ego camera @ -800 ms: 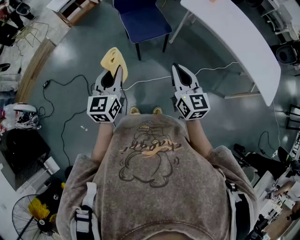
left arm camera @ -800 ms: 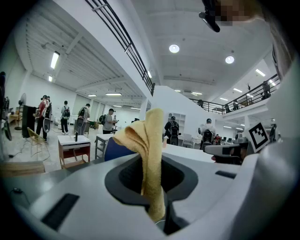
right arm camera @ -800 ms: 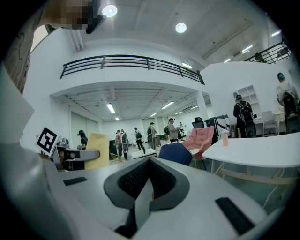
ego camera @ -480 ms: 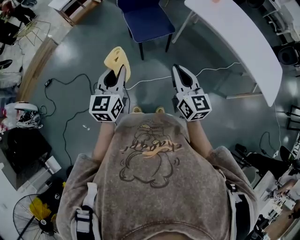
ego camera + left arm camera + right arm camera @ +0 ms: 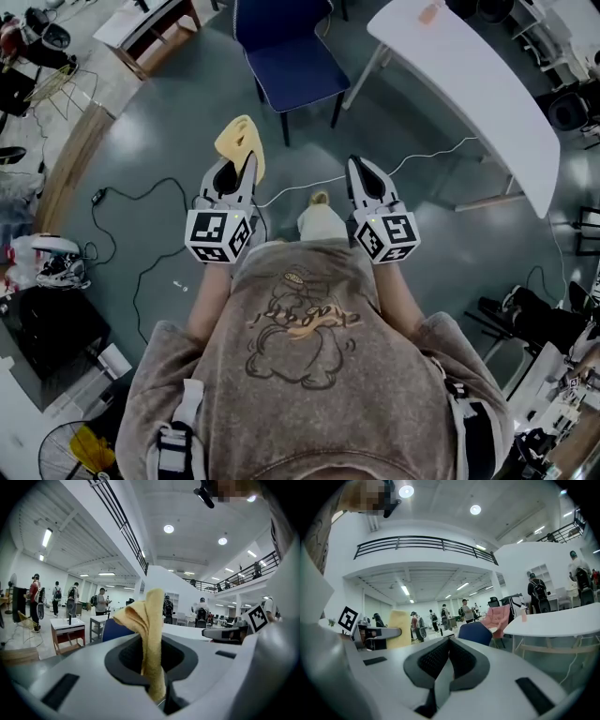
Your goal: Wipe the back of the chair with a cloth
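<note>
A yellow cloth (image 5: pixel 239 142) sticks up from my left gripper (image 5: pixel 246 167), which is shut on it; in the left gripper view the cloth (image 5: pixel 146 634) rises folded between the jaws. My right gripper (image 5: pixel 356 170) is shut with nothing in it, its jaws meeting in the right gripper view (image 5: pixel 446 665). The blue chair (image 5: pixel 292 58) stands ahead on the floor, its seat facing me, well beyond both grippers. It shows small and blue past the jaws in the right gripper view (image 5: pixel 475 632) and the left gripper view (image 5: pixel 112 629).
A long white table (image 5: pixel 478 89) runs along the right. A white cable (image 5: pixel 309 183) crosses the grey floor between me and the chair. A wooden bench (image 5: pixel 150 26) stands far left. Several people stand in the hall background. Clutter and a fan (image 5: pixel 70 450) sit at left.
I have stepped forward; one foot now shows ahead between the grippers. The chair and table have come slightly nearer. Both grippers keep their hold and pose.
</note>
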Motion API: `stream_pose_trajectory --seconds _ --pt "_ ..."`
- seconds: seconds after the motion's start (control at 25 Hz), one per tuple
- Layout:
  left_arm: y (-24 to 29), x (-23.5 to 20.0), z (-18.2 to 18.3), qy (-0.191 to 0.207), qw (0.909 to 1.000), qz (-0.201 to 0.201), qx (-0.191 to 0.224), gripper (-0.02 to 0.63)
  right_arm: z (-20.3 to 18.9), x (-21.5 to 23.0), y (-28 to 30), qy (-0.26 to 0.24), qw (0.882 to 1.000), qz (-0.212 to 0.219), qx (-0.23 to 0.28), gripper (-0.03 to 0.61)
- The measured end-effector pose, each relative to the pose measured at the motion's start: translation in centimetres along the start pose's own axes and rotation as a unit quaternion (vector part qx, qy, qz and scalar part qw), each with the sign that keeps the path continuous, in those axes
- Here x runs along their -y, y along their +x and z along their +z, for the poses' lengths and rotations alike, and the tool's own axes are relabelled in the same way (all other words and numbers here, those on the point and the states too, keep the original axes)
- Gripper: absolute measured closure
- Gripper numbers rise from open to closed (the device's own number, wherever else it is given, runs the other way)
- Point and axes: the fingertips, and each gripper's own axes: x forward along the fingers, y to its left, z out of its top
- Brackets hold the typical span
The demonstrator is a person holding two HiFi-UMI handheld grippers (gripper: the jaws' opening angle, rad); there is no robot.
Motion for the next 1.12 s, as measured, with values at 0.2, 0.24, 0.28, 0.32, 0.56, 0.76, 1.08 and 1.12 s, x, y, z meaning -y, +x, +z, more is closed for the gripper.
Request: stream_pose_trajectory --seconds 0.2,0.24,0.28,0.32,0.56,0.76,1.08,1.12 --pt "2.8 -1.3 1.1 0.007 0.9998 -0.009 0.014 0.557 0.5 1.7 2.6 -0.003 1.000 -0.013 0.006 0.554" --pt "3.4 -1.4 1.2 0.007 0.9998 -0.012 0.016 0.557 0.5 2.0 3.2 -0.001 1.000 -0.012 0.006 0.554" --pt "4.1 -1.6 1.4 0.008 0.9997 -0.014 0.017 0.557 0.6 2.3 3.9 0.000 1.000 -0.009 0.006 0.554" --pt "4.9 -1.9 1.4 0.008 0.9997 -0.015 0.017 0.557 0.6 2.5 4.7 0.000 1.000 -0.006 0.005 0.554" --pt "10.1 -4.5 2.2 0.003 0.9998 -0.011 0.014 0.557 1.5 4.8 10.6 -0.007 1.000 0.002 0.001 0.554" --pt "16.4 -6.3 2.8 -0.001 0.9999 -0.007 0.009 0.556 2.4 8.7 15.8 -0.010 1.000 0.012 -0.004 0.554" --pt "27.2 -10.0 6.2 -0.011 0.9998 0.015 0.009 0.555 5.3 15.2 26.4 -0.014 0.999 0.044 -0.027 0.554" --pt "28.4 -10.4 6.8 -0.013 0.9997 0.018 0.011 0.555 6.0 16.1 27.6 -0.015 0.998 0.047 -0.028 0.554"
